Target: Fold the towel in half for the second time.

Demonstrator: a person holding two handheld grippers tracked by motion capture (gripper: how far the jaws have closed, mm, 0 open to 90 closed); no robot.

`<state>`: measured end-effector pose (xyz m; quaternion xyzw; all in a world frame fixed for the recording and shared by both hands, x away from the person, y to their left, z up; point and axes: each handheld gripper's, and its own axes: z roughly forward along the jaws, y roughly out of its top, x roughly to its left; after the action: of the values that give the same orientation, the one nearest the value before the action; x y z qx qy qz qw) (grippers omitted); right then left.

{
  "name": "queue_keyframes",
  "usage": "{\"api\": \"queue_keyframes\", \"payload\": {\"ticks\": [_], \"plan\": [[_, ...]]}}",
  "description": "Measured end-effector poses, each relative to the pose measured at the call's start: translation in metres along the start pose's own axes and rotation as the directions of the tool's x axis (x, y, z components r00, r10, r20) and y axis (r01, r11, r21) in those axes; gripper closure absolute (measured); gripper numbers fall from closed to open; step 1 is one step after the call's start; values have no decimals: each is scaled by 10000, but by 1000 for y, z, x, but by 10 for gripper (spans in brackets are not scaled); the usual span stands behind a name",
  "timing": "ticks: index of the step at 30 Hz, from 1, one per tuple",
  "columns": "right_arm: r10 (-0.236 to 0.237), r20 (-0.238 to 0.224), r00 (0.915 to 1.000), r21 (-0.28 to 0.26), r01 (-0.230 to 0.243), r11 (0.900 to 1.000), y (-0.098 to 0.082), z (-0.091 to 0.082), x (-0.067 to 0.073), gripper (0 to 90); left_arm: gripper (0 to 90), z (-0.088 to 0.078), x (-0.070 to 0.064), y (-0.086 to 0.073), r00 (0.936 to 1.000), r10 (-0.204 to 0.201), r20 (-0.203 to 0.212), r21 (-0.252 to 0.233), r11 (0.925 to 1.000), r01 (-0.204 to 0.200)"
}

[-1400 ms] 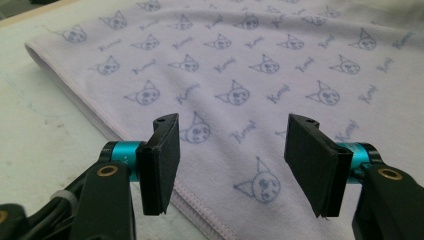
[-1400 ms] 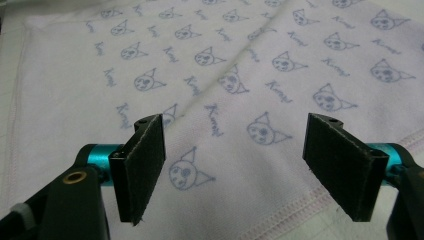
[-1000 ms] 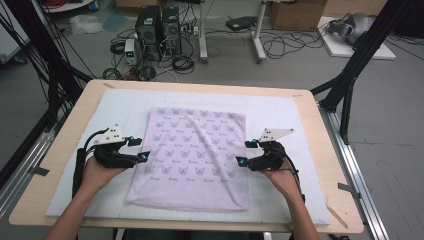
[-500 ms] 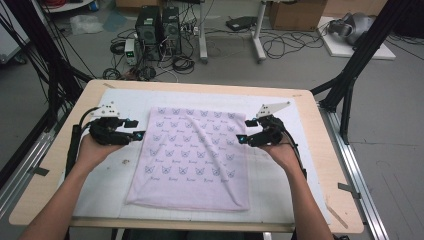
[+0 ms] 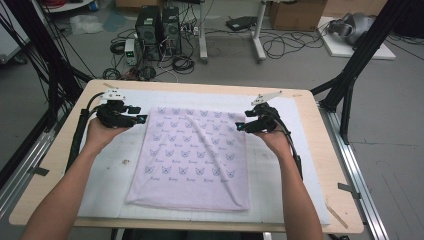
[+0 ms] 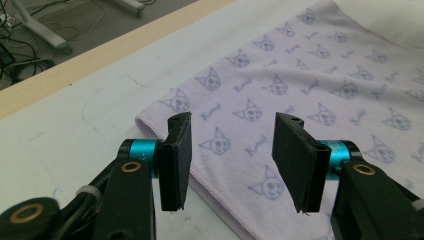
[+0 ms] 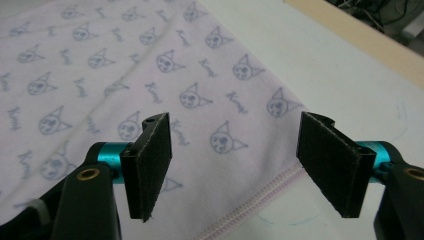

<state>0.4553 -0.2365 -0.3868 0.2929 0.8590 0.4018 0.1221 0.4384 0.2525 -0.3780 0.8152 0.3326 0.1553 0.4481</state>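
A pale lilac cloth [image 5: 192, 160] printed with small cat faces lies flat on the white mat [image 5: 295, 170]. My left gripper [image 5: 136, 120] hovers at the cloth's far left corner, and my right gripper [image 5: 241, 126] at its far right corner. In the left gripper view the left gripper [image 6: 232, 125] has its jaws apart over the hemmed corner of the cloth [image 6: 300, 75]. They have just been closing, with nothing pinched between them. In the right gripper view the right gripper [image 7: 235, 125] stands wide over the cloth [image 7: 100, 75] and its stitched edge. Its jaws have narrowed a little and grip nothing.
The mat covers a wooden table [image 5: 327, 150] whose far edge runs just beyond the grippers. Black frame posts [image 5: 350, 75] stand at both sides. Computer towers [image 5: 157, 30] and tangled cables sit on the floor behind.
Both hands have slid from the cloth's middle sides up toward its far corners. The left gripper's jaws have narrowed.
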Motion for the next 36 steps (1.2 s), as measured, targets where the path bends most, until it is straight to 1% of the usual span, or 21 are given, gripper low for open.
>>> {"api": "queue_keyframes", "payload": {"ticks": [2, 4, 6, 9, 12, 13, 14, 15, 17, 18, 19, 22, 24, 26, 27, 28, 30, 31, 33, 35, 36], "plan": [[42, 168, 9998, 154, -44, 9999, -5, 6, -4, 304, 510, 9, 6, -5, 9994, -344, -36, 101, 9994, 345], [150, 275, 9995, 262, -157, 9995, -9, 12, -8, 307, 524, 17, 10, -10, 9985, -540, -16, 388, 9978, 540], [264, 415, 9988, 381, -280, 9989, -13, 17, -11, 306, 529, 23, 13, -14, 9980, -634, -35, 575, 9963, 635], [480, 524, 9975, 485, -506, 9975, -18, 23, -16, 306, 532, 29, 16, -19, 9978, -595, -278, 664, 9959, 612], [562, 621, 9965, 552, -596, 9967, -23, 30, -18, 306, 526, 36, 16, -26, 9963, -616, -595, 725, 9952, 658], [592, 662, 9961, 644, -634, 9959, -24, 33, -19, 306, 525, 38, 16, -28, 9960, -674, -582, 785, 9943, 719], [624, 686, 9957, 717, -673, 9952, -25, 35, -19, 306, 525, 42, 17, -31, 9954, -768, -566, 965, 9919, 820], [622, 745, 9953, 809, -682, 9944, -27, 38, -20, 306, 524, 43, 18, -32, 9954, -753, -587, 1096, 9906, 814], [674, 809, 9944, 918, -748, 9930, -30, 42, -21, 306, 523, 47, 18, -36, 9941, -871, -644, 1236, 9878, 945], [834, 811, 9932, 914, -907, 9917, -32, 43, -21, 306, 522, 49, 18, -37, 9941, -848, -674, 1281, 9874, 929], [889, 818, 9927, 912, -962, 9912, -33, 44, -22, 306, 519, 51, 17, -39, 9936, -921, -654, 1282, 9867, 999], [1053, 865, 9907, 775, -1121, 9907, -36, 45, -22, 315, 517, 56, 15, -40, 9946, -826, -621, 1407, 9859, 907], [1075, 903, 9901, 711, -1140, 9909, -38, 45, -21, 351, 532, 57, 14, -40, 9947, -751, -702, 1383, 9868, 843], [1087, 841, 9905, 663, -1144, 9912, -38, 44, -20, 417, 579, 58, 13, -39, 9939, -764, -791, 1382, 9866, 869], [1043, 776, 9915, 622, -1093, 9921, -39, 44, -20, 453, 623, 57, 13, -39, 9951, -777, -603, 1412, 9863, 856], [1119, 677, 9914, 645, -1163, 9911, -38, 43, -19, 486, 676, 58, 12, -39, 9953, -781, -571, 1424, 9861, 856], [1156, 497, 9920, 582, -1184, 9913, -39, 43, -19, 550, 716, 58, 12, -39, 9947, -905, -484, 1403, 9854, 965], [1229, 447, 9914, 552, -1253, 9906, -39, 43, -19, 581, 754, 58, 13, -39, 9942, -1023, -347, 1378, 9848, 1061], [1304, 211, 9912, 593, -1315, 9895, -38, 43, -18, 676, 817, 59, 13, -39, 9928, -1177, -204, 1352, 9836, 1194], [1348, -146, 9908, 652, -1336, 9889, -37, 44, -18, 792, 837, 59, 13, -39, 9924, -1216, -197, 1358, 9831, 1231], [1411, -315, 9895, 648, -1388, 9882, -37, 44, -17, 809, 842, 59, 13, -39, 9923, -1225, -190, 1359, 9829, 1240]]}}
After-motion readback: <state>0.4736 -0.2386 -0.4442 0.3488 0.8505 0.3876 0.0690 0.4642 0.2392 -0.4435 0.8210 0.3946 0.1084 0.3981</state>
